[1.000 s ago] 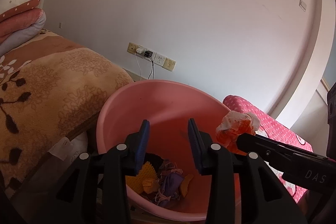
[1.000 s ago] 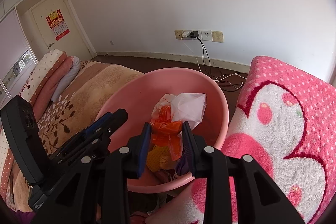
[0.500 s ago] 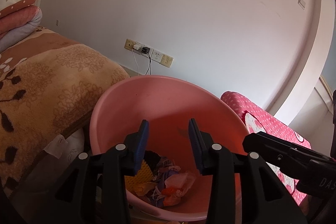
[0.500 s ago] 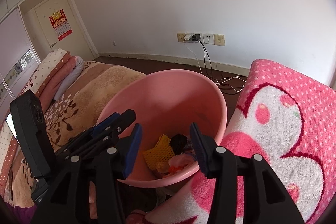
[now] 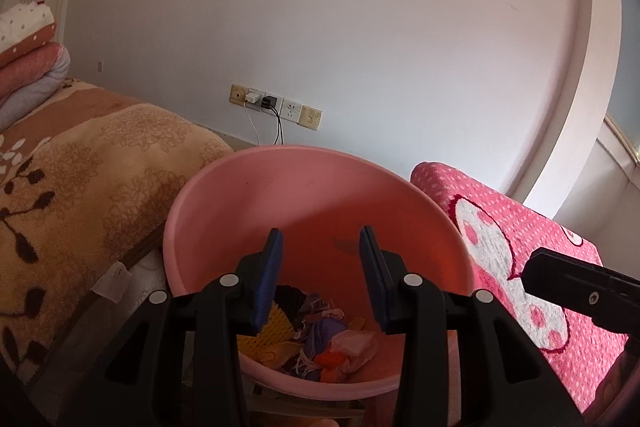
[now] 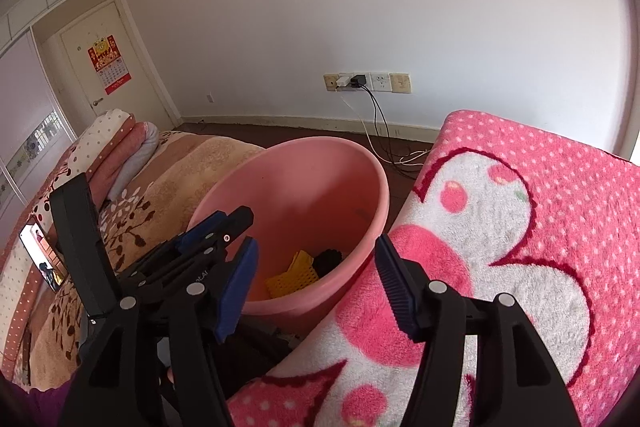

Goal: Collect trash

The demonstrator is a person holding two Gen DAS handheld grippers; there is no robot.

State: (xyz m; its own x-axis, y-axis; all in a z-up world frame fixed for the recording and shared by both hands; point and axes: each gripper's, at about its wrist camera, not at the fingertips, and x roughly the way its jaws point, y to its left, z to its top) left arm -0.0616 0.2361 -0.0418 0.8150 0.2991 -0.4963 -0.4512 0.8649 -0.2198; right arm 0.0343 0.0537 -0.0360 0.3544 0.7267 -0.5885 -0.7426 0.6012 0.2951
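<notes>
A pink plastic basin (image 5: 248, 203) stands between two beds and holds several bits of trash. An orange and white crumpled bag (image 5: 348, 345) lies on top of the pile, beside a yellow mesh piece (image 5: 276, 327) and purple scraps. The basin also shows in the right wrist view (image 6: 360, 167), with the yellow mesh piece (image 6: 296, 273) inside. My left gripper (image 5: 320, 275) is open and empty, just above the basin's near rim. My right gripper (image 6: 316, 283) is open and empty, to the right of the basin, above the pink blanket (image 6: 520, 227). The left gripper (image 6: 224, 223) shows beside it.
A tan flowered blanket (image 5: 80, 187) covers the bed on the left, with folded quilts (image 5: 28, 55) at its far end. The pink dotted blanket (image 5: 520, 255) covers the bed on the right. Wall sockets with cables (image 5: 276, 107) sit behind the basin.
My right gripper opened and dropped the orange and white bag into the basin. It then pulled back to the right, over the pink blanket. My left gripper stayed open above the basin.
</notes>
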